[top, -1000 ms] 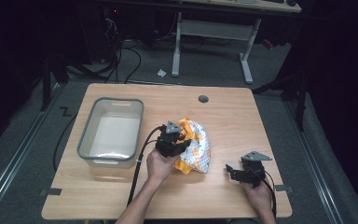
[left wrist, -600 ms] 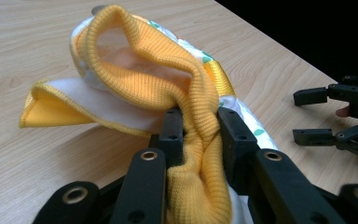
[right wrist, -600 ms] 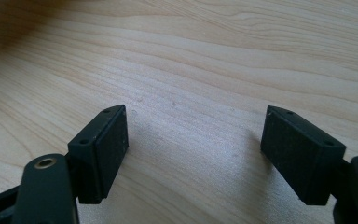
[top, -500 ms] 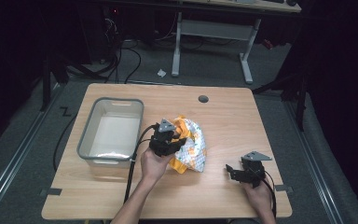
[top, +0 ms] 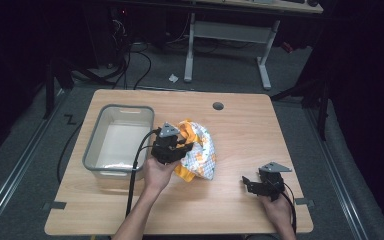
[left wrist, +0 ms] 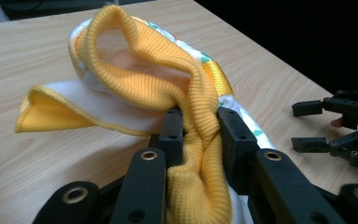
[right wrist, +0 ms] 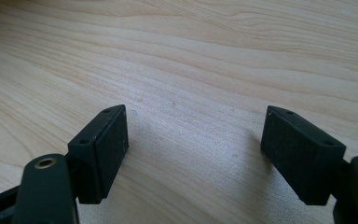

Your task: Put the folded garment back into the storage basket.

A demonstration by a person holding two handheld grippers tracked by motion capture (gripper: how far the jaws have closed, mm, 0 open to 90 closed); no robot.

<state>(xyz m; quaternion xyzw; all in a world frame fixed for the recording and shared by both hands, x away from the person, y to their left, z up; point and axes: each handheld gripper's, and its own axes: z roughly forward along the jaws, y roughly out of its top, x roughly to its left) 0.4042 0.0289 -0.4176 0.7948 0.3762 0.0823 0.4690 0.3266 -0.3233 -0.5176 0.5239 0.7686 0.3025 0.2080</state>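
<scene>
Pinching the yellow cloth [left wrist: 135,84] tight, the left gripper [left wrist: 200,126] sits by the bin [top: 120,142] while the right gripper [right wrist: 193,140] rests wide open on the counter [top: 250,125].

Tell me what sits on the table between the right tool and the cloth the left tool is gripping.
Nothing: in the high view, only bare wooden table separates the right tool from the orange patterned cloth. The left gripper view shows the same bare stretch.

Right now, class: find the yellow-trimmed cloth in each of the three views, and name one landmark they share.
High view: cloth at table centre, beside the grey bin.
Left gripper view: cloth fills the middle, pinched between the jaws.
Right gripper view: absent.
Shared landmark: wooden tabletop.
</scene>
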